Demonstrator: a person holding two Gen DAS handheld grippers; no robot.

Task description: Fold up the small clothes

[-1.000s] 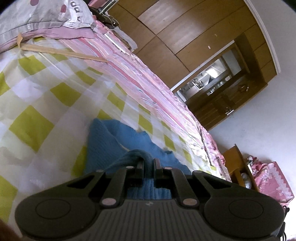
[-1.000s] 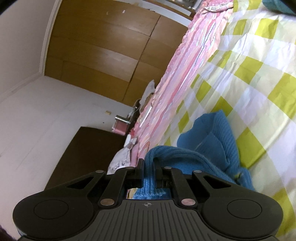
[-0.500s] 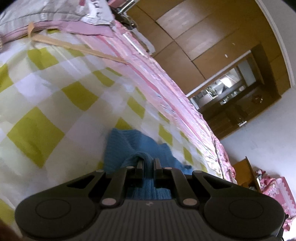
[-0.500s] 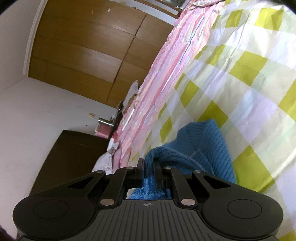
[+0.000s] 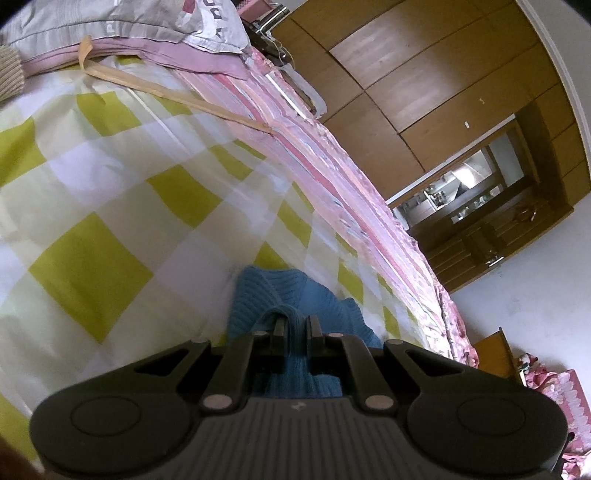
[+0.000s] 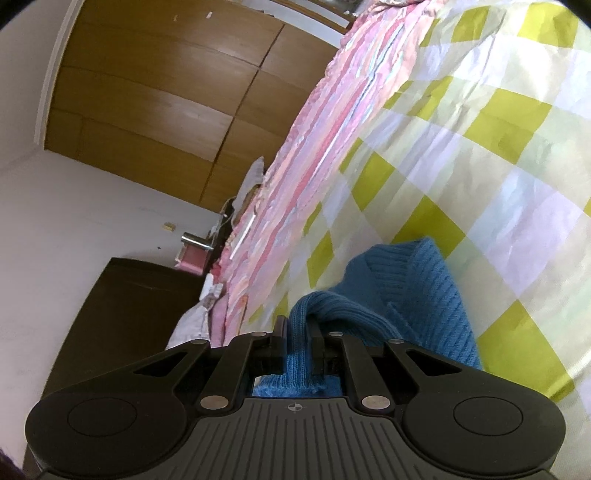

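I have my left gripper [image 5: 296,326] pinching a ribbed fold of the blue knit sweater [image 5: 291,295], fingers [image 5: 279,328] pressed against the fabric on both sides. My right gripper [image 6: 297,328] grips another ribbed edge of the same sweater [image 6: 424,288] the same way. The rest of the garment lies bunched on the yellow-checked sheet [image 5: 110,206] of the bed, just ahead of both grippers. I see open sheet ahead and to the sides. The pink striped blanket [image 5: 332,166] borders the sheet's far edge, a pillow [image 5: 110,18] beyond.
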